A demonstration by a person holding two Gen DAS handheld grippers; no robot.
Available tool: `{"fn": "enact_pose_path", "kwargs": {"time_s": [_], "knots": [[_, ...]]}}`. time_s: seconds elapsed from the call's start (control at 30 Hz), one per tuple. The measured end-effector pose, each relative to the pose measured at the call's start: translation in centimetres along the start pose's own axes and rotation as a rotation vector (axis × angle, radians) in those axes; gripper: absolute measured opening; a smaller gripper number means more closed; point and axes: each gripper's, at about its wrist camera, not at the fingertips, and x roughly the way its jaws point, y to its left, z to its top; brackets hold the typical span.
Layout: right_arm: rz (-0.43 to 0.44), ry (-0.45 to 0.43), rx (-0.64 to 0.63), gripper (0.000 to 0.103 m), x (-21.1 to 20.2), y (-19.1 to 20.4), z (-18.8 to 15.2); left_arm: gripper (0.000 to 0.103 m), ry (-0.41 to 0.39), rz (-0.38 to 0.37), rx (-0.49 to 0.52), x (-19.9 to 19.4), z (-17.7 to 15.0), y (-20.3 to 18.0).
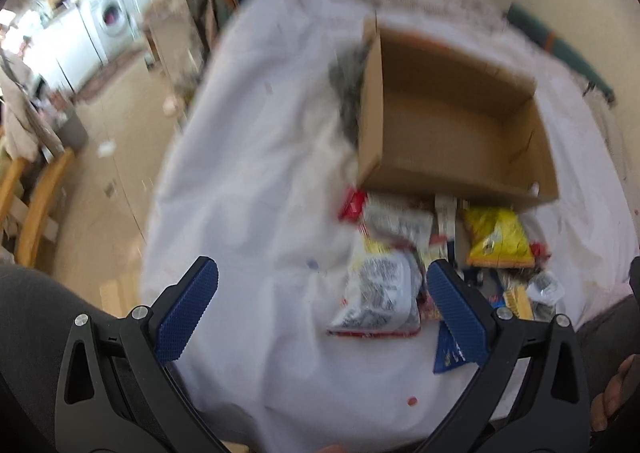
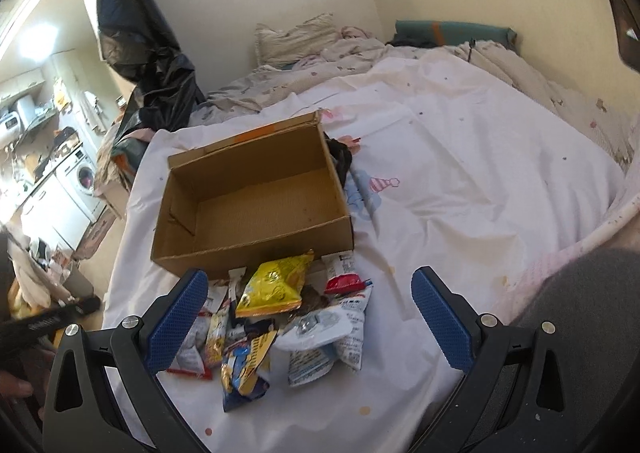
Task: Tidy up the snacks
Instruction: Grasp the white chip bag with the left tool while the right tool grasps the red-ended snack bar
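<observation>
Both grippers, left (image 1: 322, 307) and right (image 2: 310, 319), gape wide and hold nothing. Snack packets (image 2: 276, 327) lie heaped on the bed (image 2: 460, 181) against the empty cardboard box (image 2: 256, 193). Advise gripping 1 top packet, the yellow bag (image 2: 276, 287), by its edge.

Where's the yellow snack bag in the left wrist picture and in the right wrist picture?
Left wrist view: the yellow snack bag lies right of centre, just below the cardboard box, in the snack pile.
Right wrist view: it lies left of centre, on top of the pile, against the box's near wall.
Shared landmark: the open, empty cardboard box on the white sheet.
</observation>
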Motion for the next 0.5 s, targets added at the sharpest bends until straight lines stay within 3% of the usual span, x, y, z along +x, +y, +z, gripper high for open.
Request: {"fn": "enact_pose_path", "kwargs": {"time_s": [0.03, 0.13, 0.37, 0.5], "knots": [[0.005, 0.016, 0.025, 0.103, 0.4, -0.4, 0.0, 0.103, 0.072, -0.019, 0.008, 1.6, 0.0, -0.5], [0.027, 0.07, 0.1, 0.103, 1.4, -1.8, 0.0, 0.101, 0.19, -0.031, 0.036, 5.1, -0.7, -2.0], [0.032, 0.093, 0.054, 0.103, 1.7, -1.2, -0.4, 0.08, 0.32, -0.042, 0.072, 10.0, -1.9, -4.5], [0.064, 0.121, 0.083, 0.103, 2.2, -2.0, 0.0, 0.059, 0.334, -0.048, 0.068, 10.9, -2.4, -4.4]]}}
